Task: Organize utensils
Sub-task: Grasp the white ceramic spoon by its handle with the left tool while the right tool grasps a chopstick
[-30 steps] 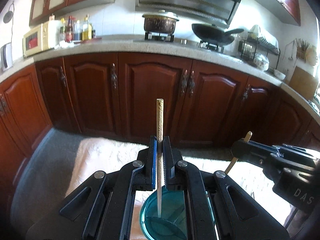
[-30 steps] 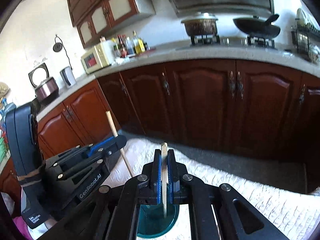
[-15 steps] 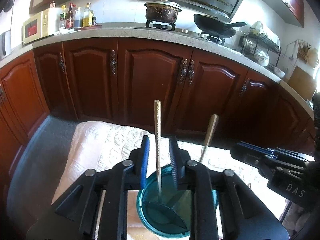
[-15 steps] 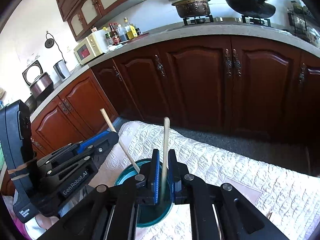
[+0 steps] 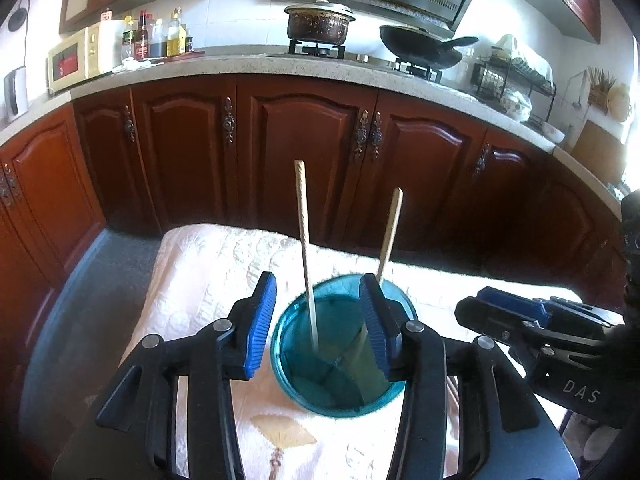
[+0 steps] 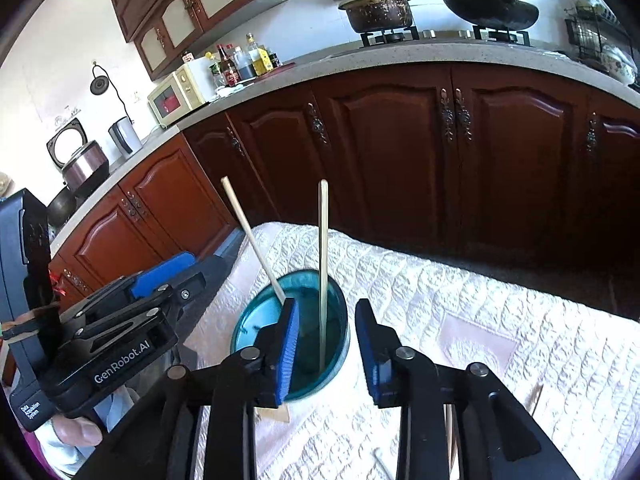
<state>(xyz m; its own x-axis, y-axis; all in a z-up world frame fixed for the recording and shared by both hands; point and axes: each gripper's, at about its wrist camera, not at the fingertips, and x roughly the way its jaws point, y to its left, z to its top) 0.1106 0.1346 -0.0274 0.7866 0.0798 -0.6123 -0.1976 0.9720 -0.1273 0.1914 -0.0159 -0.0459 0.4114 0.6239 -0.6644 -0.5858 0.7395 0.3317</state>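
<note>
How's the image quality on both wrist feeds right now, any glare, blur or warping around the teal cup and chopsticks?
Left wrist view: sharp; sunlight blows out the far right edge and the white tablecloth; fisheye bends the countertop; teal cup and both chopsticks read clearly. Right wrist view: also sharp; the cloth is bright, the lower cabinets fall into dark shadow, and the corners vignette black.
</note>
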